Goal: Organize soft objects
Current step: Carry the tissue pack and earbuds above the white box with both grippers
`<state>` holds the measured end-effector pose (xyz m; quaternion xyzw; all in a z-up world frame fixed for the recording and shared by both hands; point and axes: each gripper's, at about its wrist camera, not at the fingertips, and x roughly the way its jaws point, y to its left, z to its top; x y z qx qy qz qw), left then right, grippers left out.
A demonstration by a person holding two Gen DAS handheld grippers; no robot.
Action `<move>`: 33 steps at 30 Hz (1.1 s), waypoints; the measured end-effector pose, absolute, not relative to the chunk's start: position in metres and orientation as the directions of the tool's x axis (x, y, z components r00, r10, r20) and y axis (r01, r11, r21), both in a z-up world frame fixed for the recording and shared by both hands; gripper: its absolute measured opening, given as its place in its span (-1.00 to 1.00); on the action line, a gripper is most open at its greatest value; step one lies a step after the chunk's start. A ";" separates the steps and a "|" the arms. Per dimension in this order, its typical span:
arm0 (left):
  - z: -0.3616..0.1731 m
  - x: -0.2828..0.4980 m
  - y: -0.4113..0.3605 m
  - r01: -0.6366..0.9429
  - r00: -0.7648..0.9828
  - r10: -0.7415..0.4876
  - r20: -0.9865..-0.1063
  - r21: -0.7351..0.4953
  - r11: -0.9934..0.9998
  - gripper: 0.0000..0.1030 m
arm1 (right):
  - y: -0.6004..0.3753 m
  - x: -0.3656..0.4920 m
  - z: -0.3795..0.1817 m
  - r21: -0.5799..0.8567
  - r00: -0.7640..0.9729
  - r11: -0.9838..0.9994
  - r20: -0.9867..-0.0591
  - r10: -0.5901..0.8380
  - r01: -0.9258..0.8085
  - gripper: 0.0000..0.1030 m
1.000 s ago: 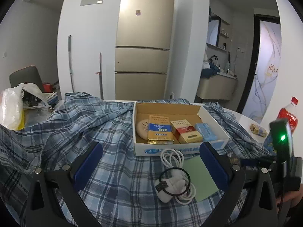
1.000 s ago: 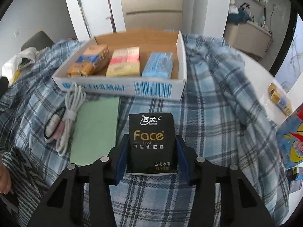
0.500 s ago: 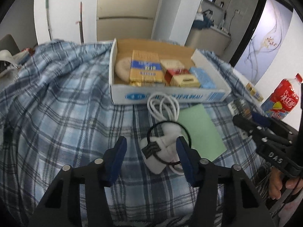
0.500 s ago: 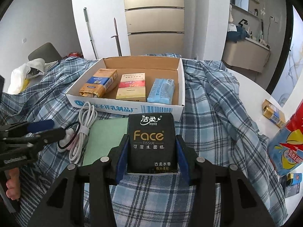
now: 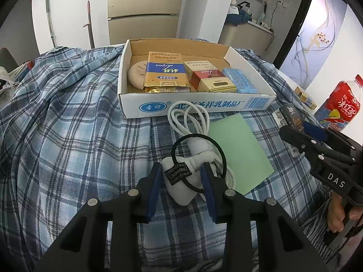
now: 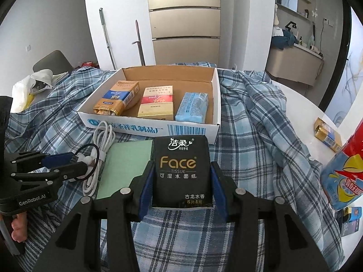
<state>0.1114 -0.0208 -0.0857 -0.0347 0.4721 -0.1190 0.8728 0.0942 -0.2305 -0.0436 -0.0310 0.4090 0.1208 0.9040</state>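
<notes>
Landmark for this record: the cardboard box (image 5: 195, 106), sitting on a blue plaid cloth (image 5: 68, 136) spread over the counter (image 6: 301, 104).

Far left of the box, at the cloth's edge, lies a crumpled white plastic bag (image 6: 29, 86).

In front of the box's left half, the left tongs (image 5: 181, 179) are down at the cloth with both blue pads against a small white soft pouch (image 5: 181, 181), pinching it by its sides. A black label shows on the pouch face. A black elastic ring (image 5: 199, 156) loops around the pouch, and a coiled white cable (image 5: 188, 117) lies between the pouch and the box's front wall, touching the wall.

Inside the box, left to right: a round beige item (image 5: 136, 77), partly under a gold and blue pack (image 5: 164, 72); a red and gold pack (image 5: 208, 79); a light blue tissue pack (image 5: 239, 80) beside the right wall.

In front of the box's centre, just right of the cable, a green sheet (image 5: 240, 151) lies flat on the cloth.

In front of the box's right corner, the right tongs (image 6: 181, 176) grip a black "Face" tissue pack (image 6: 181, 170) upright, pads pressed on its two sides. The pack is outside the box, near its front wall; whether it is clear of the cloth cannot be told.

Right of the box, on bare counter, lies a small gold and blue carton (image 6: 326, 133). Further right stands a red-labelled bottle (image 5: 340, 106).
</notes>
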 end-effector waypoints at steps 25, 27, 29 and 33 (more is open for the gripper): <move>-0.014 0.047 -0.028 0.280 0.856 -0.277 -0.435 -0.058 0.958 -0.58 | -0.227 0.058 -0.005 -0.012 0.823 0.959 -0.516 0.237 -0.283 -0.11; -0.012 0.044 -0.027 0.270 0.863 -0.271 -0.426 -0.064 0.961 -0.58 | -0.225 0.055 -0.004 -0.025 0.829 0.957 -0.507 0.238 -0.289 -0.11; -0.011 0.043 -0.025 0.262 0.868 -0.264 -0.420 -0.065 0.963 -0.58 | -0.224 0.053 -0.003 -0.028 0.835 0.955 -0.494 0.243 -0.295 -0.11; 0.006 0.038 -0.023 0.227 0.883 -0.238 -0.405 -0.078 0.971 -0.58 | -0.228 0.050 0.003 -0.019 0.851 0.960 -0.468 0.240 -0.281 -0.11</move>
